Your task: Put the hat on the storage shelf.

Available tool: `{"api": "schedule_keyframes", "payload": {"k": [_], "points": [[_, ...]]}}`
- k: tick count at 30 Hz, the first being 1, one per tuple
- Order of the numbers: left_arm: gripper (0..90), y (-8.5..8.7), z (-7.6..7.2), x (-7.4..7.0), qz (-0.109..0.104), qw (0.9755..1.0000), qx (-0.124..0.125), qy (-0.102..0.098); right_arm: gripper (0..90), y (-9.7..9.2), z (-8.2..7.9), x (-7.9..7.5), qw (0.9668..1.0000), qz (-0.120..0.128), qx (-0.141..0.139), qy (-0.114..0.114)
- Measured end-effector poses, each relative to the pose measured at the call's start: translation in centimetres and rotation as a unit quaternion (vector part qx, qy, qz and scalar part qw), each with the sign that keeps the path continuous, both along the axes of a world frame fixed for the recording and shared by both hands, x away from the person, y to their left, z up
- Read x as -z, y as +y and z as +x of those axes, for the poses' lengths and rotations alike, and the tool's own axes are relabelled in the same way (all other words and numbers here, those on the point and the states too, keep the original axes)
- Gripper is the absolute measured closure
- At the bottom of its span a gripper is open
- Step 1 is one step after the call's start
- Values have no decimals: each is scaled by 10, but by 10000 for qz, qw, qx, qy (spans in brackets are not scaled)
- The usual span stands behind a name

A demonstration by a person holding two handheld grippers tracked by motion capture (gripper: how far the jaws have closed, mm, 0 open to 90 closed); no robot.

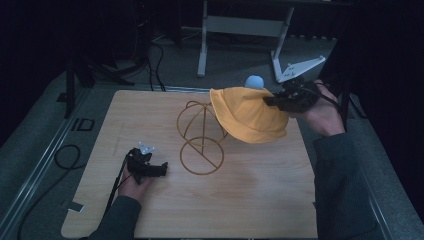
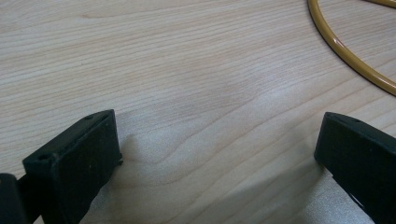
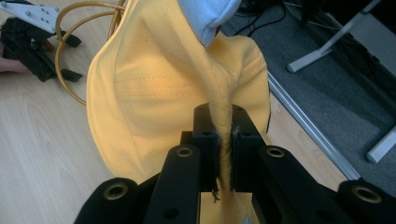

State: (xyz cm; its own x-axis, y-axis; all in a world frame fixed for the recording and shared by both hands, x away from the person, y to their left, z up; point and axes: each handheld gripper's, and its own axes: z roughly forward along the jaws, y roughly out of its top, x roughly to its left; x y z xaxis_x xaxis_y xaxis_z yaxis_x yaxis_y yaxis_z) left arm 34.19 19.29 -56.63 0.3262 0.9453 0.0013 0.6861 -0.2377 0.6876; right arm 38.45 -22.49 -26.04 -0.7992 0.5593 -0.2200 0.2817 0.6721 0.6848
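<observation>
- Hat (image 1: 252,117): yellow, lifted at the far right of the table (image 1: 150,215), its edge draped against the wire stand (image 1: 201,137); not yet seated on it
- Right gripper (image 3: 224,140): clenched on the hat's brim
- Left gripper (image 1: 159,170): jaws spread, holding nothing, resting low beside the stand's base ring
- Remaining: settle hat over stand; release

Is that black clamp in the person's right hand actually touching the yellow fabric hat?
Touching. In the right gripper view, the right gripper has its two black jaws shut on a bunched fold of the yellow fabric hat, the cloth pinched flat between them with no gap.
</observation>
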Motion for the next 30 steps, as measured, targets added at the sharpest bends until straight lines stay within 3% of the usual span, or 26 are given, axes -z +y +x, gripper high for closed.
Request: {"api": "schedule_keyframes", "payload": {"k": [14,30], "points": [[1,0,0,0,-1,10000,-2,-1,839,18,0,-9,9997,61,-200,-122],[1,0,0,0,-2,10000,-4,0,839,42,5,-8,9991,46,-407,-54]]}}
